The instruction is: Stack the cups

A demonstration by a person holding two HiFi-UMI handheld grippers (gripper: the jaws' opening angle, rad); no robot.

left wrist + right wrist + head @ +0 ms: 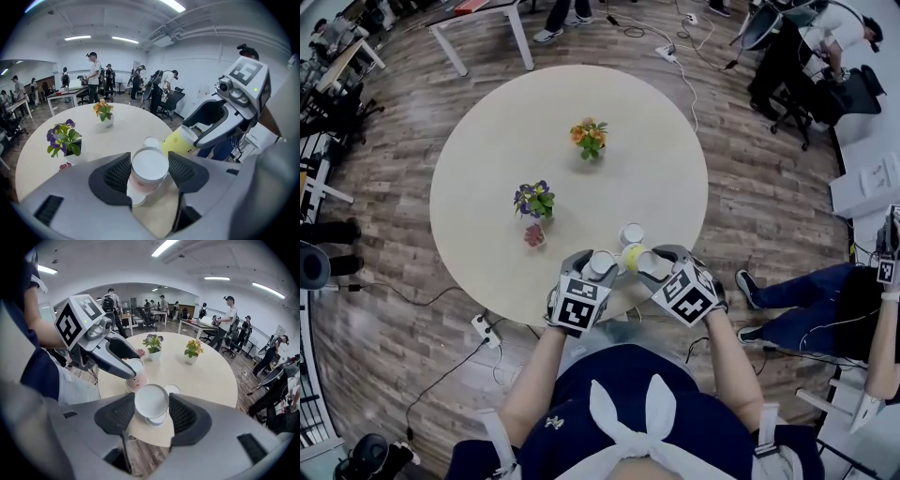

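My left gripper (602, 266) (149, 169) is shut on a white cup with a pink print (148, 171) (601, 263), its jaws at the cup's two sides. My right gripper (640, 261) (151, 405) is shut on a yellow cup (632, 256) (180, 141) (151, 402), which is tilted sideways toward the left one. The two held cups are close together above the table's near edge. In the right gripper view the pink cup (135, 374) sits between the left gripper's fingers. A third, white cup (632, 232) (151, 141) (171, 389) stands upright on the table just beyond them.
On the round cream table (487, 187) stand a purple flower pot (534, 200), an orange flower pot (590, 138) and a small pink object (534, 234). A seated person's legs (787, 286) are at the right. Desks, chairs and standing people surround the table.
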